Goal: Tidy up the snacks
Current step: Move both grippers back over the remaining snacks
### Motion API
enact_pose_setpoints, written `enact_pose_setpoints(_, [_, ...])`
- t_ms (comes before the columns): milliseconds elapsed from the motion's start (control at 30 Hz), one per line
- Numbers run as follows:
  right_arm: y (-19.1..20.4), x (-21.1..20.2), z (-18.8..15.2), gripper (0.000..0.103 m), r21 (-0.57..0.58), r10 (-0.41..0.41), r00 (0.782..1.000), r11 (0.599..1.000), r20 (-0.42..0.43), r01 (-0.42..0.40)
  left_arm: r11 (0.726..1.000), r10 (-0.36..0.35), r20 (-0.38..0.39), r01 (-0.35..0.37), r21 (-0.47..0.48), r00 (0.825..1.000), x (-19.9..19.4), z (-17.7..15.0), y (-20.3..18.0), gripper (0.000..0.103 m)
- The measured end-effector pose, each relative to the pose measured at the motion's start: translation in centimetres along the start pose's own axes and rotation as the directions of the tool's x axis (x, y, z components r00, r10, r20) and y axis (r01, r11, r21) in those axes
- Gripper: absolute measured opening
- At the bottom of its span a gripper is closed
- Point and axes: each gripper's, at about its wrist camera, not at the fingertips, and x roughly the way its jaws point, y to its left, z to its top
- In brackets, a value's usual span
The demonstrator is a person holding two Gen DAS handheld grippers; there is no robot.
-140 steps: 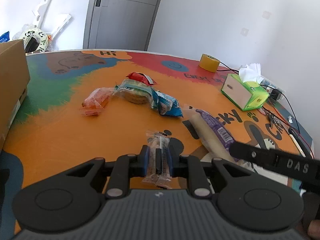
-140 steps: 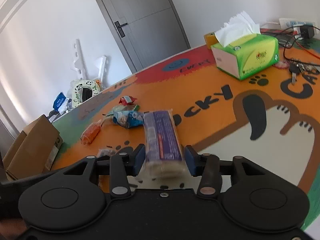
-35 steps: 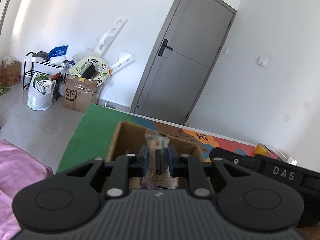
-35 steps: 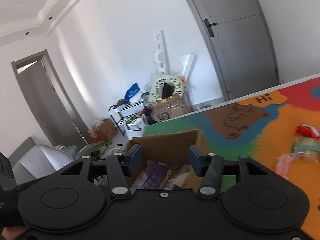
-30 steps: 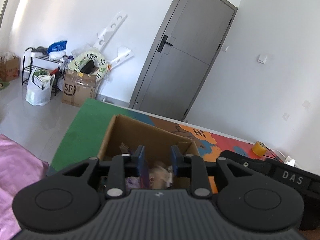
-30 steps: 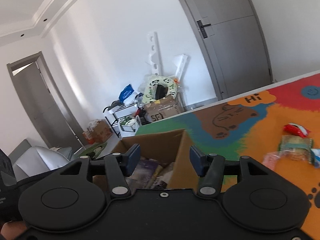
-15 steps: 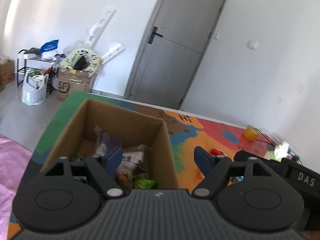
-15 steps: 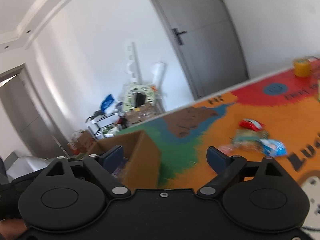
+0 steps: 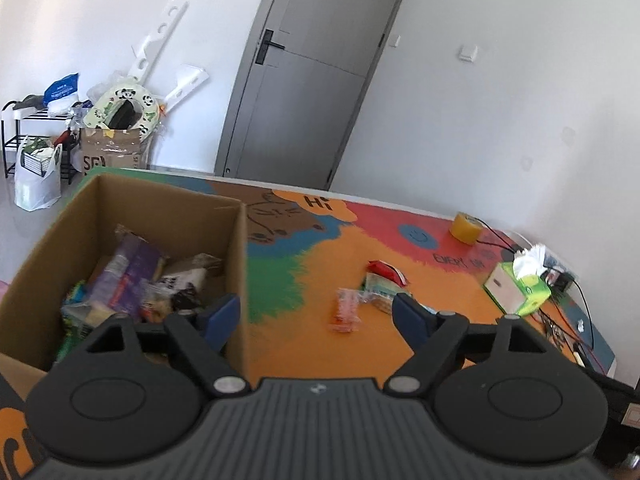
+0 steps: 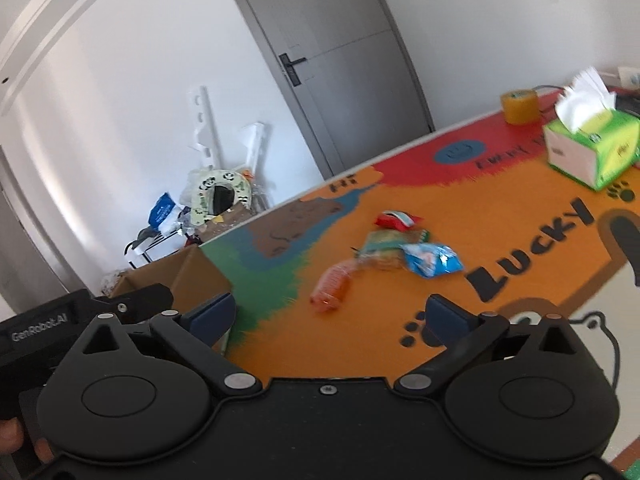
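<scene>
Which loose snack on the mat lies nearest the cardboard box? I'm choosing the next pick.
The orange packet; the red, green and blue ones lie farther from the box.

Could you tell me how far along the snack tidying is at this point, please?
Done: several packets, a purple one among them, lie in the cardboard box. In hand: nothing; the left gripper and right gripper have just opened and are empty. Left: the orange packet, blue packet, red packet and a clear-wrapped one on the table.
</scene>
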Motion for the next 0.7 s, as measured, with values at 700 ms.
enact_pose_setpoints(700, [-4.9,3.9,0.9,0.086,0.047,0.003,0.993,0.999,-0.116,0.003,0.999,0.01,-0.043,-0.008,0.045,0.999,4.8,0.8,-3.6,0.082])
